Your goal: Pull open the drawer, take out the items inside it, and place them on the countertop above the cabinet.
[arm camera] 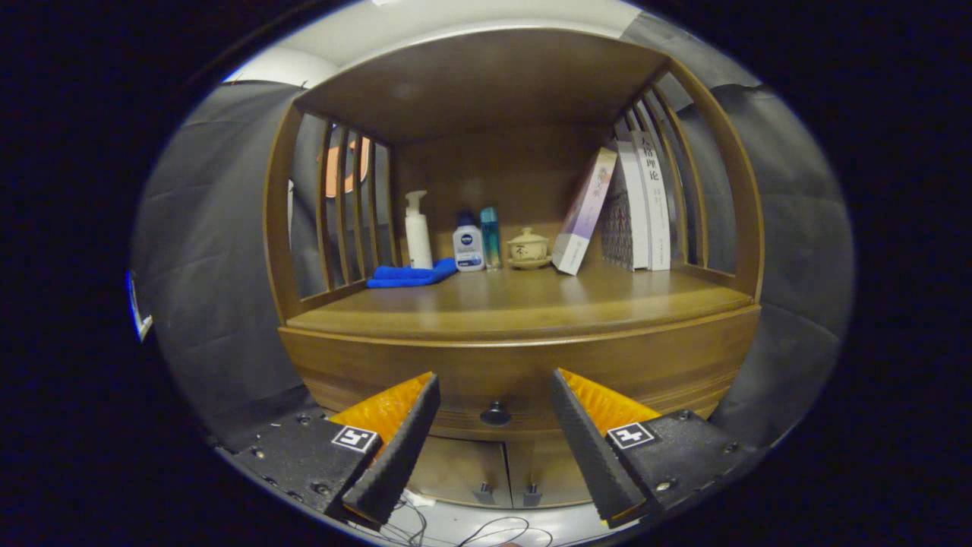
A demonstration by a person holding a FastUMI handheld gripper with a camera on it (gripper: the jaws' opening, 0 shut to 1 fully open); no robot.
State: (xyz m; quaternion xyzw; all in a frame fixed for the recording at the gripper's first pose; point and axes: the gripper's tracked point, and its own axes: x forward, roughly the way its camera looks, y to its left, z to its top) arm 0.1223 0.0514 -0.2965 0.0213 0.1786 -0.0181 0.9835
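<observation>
A wooden cabinet stands in front of me with its drawer [653, 372] shut below the countertop [524, 304]. The drawer's small dark round knob [495, 414] sits just ahead of my gripper [495, 380], centred in the gap between the two fingers and apart from both. The gripper is open and holds nothing. What is inside the drawer is hidden.
On the countertop's back part lie a folded blue cloth [410, 275], a white pump bottle [417, 232], two small bottles [468, 245], a lidded ceramic cup [528, 248] and several leaning books [623, 209]. Slatted sides and a wooden top enclose the shelf. Two lower cabinet doors [501, 475] and loose cables [486, 532] lie below.
</observation>
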